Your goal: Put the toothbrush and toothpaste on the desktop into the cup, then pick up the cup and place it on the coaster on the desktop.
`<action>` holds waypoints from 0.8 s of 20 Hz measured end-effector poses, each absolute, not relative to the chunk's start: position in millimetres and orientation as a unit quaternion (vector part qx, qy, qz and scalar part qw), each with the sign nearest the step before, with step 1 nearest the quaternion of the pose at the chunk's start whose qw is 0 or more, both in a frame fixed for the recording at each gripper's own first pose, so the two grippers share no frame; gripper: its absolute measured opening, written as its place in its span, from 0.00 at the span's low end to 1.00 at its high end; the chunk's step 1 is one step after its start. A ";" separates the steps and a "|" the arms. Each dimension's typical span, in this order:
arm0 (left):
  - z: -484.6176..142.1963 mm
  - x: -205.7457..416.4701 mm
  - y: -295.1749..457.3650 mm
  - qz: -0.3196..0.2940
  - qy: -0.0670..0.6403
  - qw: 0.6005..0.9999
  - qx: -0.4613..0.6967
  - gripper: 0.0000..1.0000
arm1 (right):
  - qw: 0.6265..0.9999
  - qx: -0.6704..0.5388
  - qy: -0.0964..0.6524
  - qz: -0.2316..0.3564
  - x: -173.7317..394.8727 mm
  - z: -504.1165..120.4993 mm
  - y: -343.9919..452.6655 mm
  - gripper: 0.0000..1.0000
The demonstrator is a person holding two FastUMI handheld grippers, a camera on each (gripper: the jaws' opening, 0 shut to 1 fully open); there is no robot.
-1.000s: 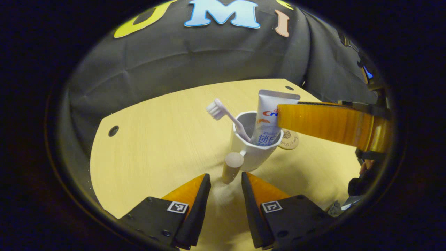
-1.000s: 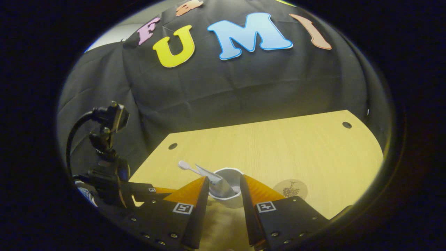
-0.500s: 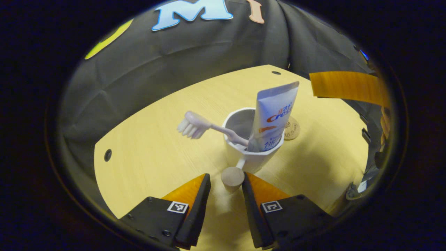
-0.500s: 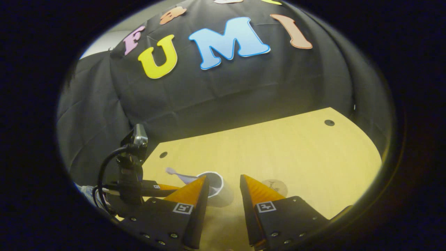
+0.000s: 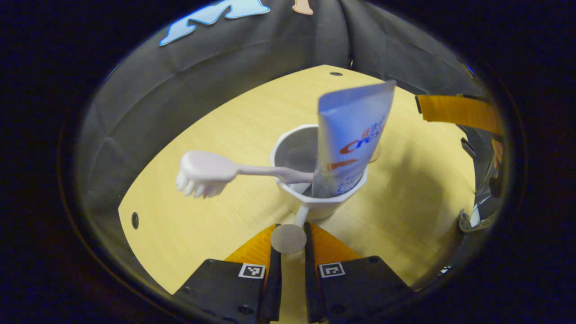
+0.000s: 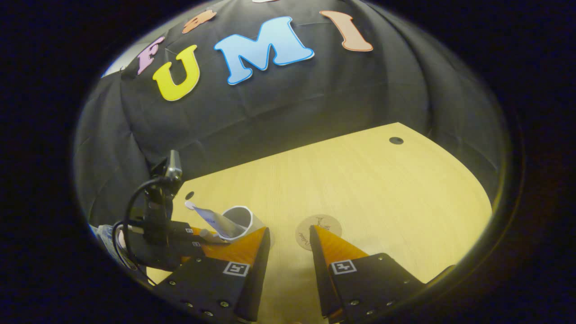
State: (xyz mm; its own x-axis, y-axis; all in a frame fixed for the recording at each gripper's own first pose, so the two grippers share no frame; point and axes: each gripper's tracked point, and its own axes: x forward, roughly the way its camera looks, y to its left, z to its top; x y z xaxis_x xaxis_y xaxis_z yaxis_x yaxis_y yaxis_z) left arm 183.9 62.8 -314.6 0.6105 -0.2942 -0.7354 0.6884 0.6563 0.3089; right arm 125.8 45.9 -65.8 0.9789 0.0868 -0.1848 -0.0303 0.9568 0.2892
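In the left gripper view, the left gripper (image 5: 289, 234) is clamping its two fingers together on the round wooden handle (image 5: 288, 238) that is sticking out of the white cup (image 5: 315, 204) on its near side. The cup is sitting just beyond the fingertips over the pale wooden desktop (image 5: 198, 225); whether it is resting on the wood or lifted off it I cannot tell. The toothbrush (image 5: 211, 171) is leaning out of the cup to the left, bristles pointing down, and the toothpaste (image 5: 351, 135) tube is standing in the cup's right side, its flat end up. A sliver of the coaster (image 5: 376, 153) is peeking out behind the tube. In the right gripper view, the right gripper (image 6: 289, 236) is hovering with its fingers apart, gripping nothing. The coaster (image 6: 310, 231) is lying flat on the desktop (image 6: 382, 198) just beyond the right finger, while the cup (image 6: 240, 220) is tilting at the near left, beside the left gripper (image 6: 198, 236).
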 end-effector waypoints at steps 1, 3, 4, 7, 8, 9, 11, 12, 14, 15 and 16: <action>-312.9 185.5 58.7 -0.292 0.325 0.852 0.289 0.36 | 0.983 0.147 0.102 0.027 126.1 -68.7 44.4 0.51; -310.8 185.8 58.8 -0.290 0.320 0.857 0.279 0.23 | 0.982 0.154 0.106 0.023 126.1 -72.1 42.3 0.51; -308.7 186.5 59.1 -0.289 0.316 0.861 0.275 0.23 | 0.982 0.155 0.107 0.021 127.1 -73.2 41.0 0.51; -305.5 190.4 53.2 -0.285 0.297 0.871 0.269 0.17 | 0.982 0.153 0.110 0.018 128.5 -75.4 37.9 0.51; -302.6 190.7 51.2 -0.287 0.291 0.873 0.268 0.17 | 0.982 0.154 0.111 0.017 128.7 -76.4 37.9 0.51; -300.2 191.0 50.7 -0.287 0.286 0.874 0.270 0.17 | 0.981 0.155 0.112 0.017 125.5 -68.2 40.5 0.51; -295.5 190.4 47.4 -0.286 0.279 0.876 0.269 0.17 | 0.981 0.154 0.115 0.018 125.6 -69.9 41.3 0.51; -293.7 192.2 45.7 -0.284 0.274 0.879 0.267 0.17 | 0.981 0.153 0.116 0.019 125.9 -71.3 41.5 0.48; -290.0 193.2 38.9 -0.283 0.262 0.886 0.258 0.17 | 0.981 0.151 0.119 0.020 125.3 -74.4 42.9 0.51; -287.8 192.8 35.0 -0.283 0.255 0.889 0.253 0.17 | 0.981 0.149 0.122 0.020 124.4 -75.7 42.8 0.48; -285.2 192.5 30.9 -0.284 0.250 0.892 0.246 0.17 | 0.981 0.146 0.124 0.020 122.7 -77.4 43.0 0.51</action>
State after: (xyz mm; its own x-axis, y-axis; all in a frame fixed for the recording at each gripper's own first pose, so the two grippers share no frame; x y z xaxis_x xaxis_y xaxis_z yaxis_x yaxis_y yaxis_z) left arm 192.5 30.9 -285.2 0.7135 -0.3846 -0.5857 0.6303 0.7174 0.2968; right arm 122.7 43.0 -77.4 0.9684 0.0752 -0.2377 -0.0026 0.9563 0.2923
